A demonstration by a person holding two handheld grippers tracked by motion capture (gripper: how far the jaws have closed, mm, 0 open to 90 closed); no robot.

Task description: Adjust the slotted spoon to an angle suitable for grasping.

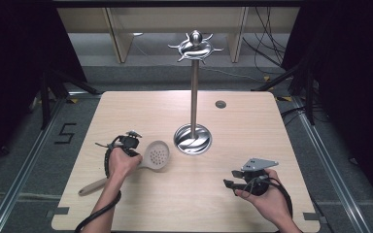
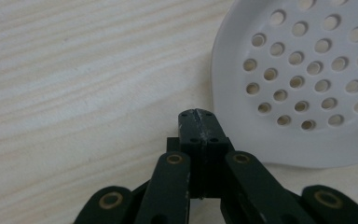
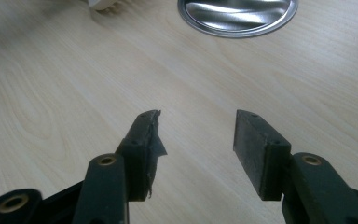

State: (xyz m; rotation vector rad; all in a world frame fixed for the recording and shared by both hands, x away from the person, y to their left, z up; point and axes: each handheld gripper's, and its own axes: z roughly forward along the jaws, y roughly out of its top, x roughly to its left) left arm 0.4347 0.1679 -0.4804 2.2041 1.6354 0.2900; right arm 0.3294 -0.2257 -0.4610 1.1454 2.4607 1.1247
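Slotted spoon (image 1: 153,156) lies flat on the desk (image 1: 252,131), left of centre: pale perforated bowl toward the stand, wooden-coloured handle running back toward the person's near-left. Left gripper (image 1: 132,141) sits by the neck of the spoon, just beside the bowl; in the left gripper view its jaws are pressed together with nothing visibly between them, tips at the rim of the bowl (image 2: 303,79), and whether they touch it I cannot tell. Right gripper (image 1: 230,184) rests low at the near-right of the desk, well apart from the spoon; the right gripper view shows its jaws spread wide and empty, pointing across bare wood toward the round steel base (image 3: 237,14). Utensil stand (image 1: 193,92) is upright at desk centre, hook crown (image 1: 194,46) at the top, no utensil hanging on it. Judgement: work in hand looks like picking up the spoon, probably for a hook. Risks: closed jaws nudging the bowl would slide or spin the spoon on the smooth desk. A grasp on the thin, curved rim could slip. Lifted near the bowl, the long handle may droop and swing. A wide swing near the pole could tip the stand.
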